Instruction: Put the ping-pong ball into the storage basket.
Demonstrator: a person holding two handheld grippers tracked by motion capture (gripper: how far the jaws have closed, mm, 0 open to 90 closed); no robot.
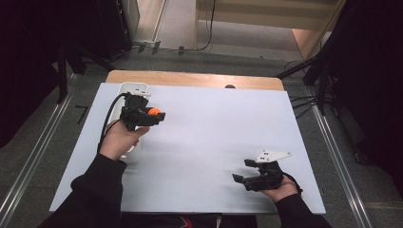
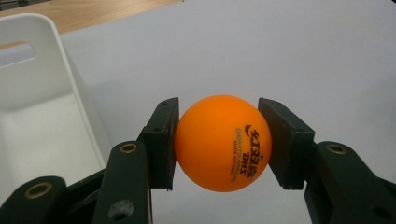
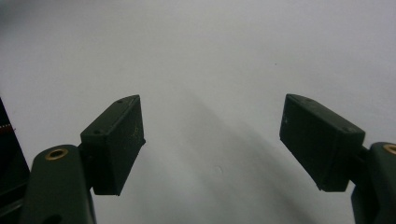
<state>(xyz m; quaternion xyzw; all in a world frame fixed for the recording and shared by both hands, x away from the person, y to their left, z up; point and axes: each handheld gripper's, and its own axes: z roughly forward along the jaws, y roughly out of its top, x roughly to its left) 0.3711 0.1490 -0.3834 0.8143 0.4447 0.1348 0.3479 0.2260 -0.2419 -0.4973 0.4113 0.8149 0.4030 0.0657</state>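
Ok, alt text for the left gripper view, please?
The left gripper clamps an orange ball with dark print between its black jaws, above a pale sheet. A white bin stands at the left.

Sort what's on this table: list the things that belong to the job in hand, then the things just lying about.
In the job:
- orange ball, clamped in the left gripper
- white bin beside it

Lying about:
- right gripper, open with nothing between its jaws, on the white table cover
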